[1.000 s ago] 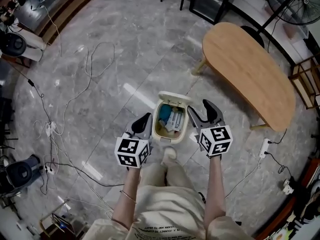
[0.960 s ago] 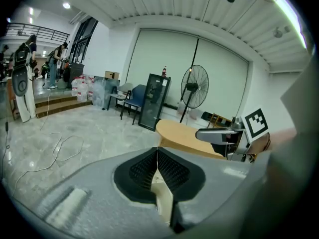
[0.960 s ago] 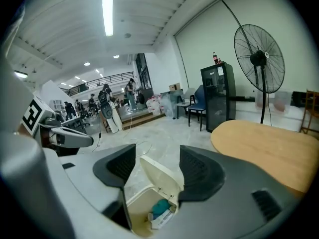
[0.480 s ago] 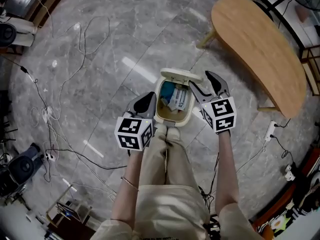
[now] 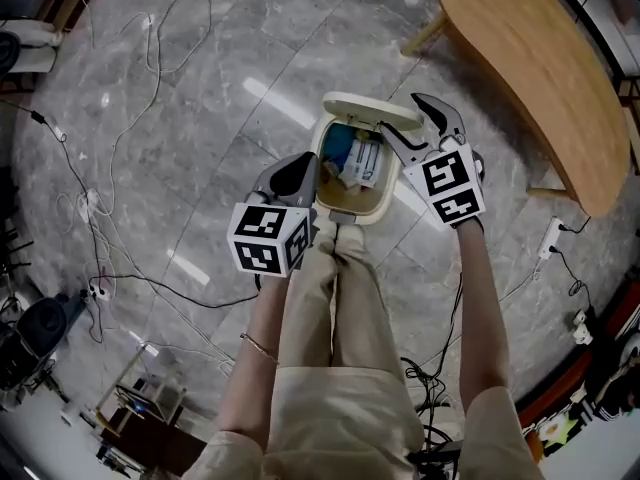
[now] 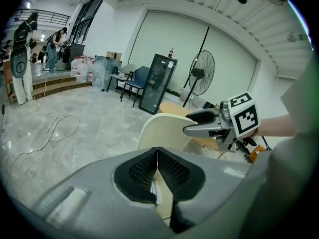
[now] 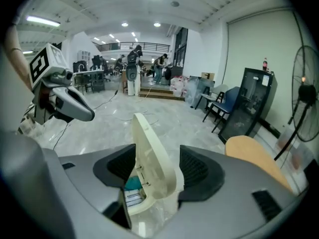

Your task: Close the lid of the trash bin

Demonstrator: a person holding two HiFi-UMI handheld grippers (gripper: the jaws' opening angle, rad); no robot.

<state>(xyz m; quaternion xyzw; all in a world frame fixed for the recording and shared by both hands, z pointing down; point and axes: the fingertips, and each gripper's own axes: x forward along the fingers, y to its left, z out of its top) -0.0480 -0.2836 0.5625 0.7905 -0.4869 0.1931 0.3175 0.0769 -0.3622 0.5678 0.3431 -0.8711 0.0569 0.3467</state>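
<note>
The fingers point(image 7: 195, 167) of my right gripper point(image 7: 157, 167) are spread apart, and the cream lid point(image 7: 149, 148) stands upright in the gap between them, edge-on to me. From here I cannot be sure whether either pad touches it; there seems to be a sliver of space on both sides. From the head view, the right gripper point(image 5: 398, 114) reaches in from the right side of the lid point(image 5: 365, 106), one finger beyond it and one on the near side. My left gripper point(image 6: 157, 156) has its fingers point(image 6: 142, 171) clenched together with nothing held between them. It point(image 5: 305, 168) hovers just beside the left rim of the trash bin point(image 5: 362, 215), and past its tips the lid point(image 6: 162, 131) rises pale with the right gripper point(image 6: 212, 126) next to it. The trash bin stands open on the grey marble floor point(image 5: 200, 88) right in front of my feet point(image 5: 338, 236), with blue and white packets point(image 5: 355, 163) lying inside. Loose cables point(image 5: 150, 48) trail across the floor to the left, and a curved wooden desk point(image 5: 530, 58) stands well apart to the upper right. Farther off there is a standing fan point(image 6: 203, 73) and a black cabinet point(image 7: 249, 103).
</note>
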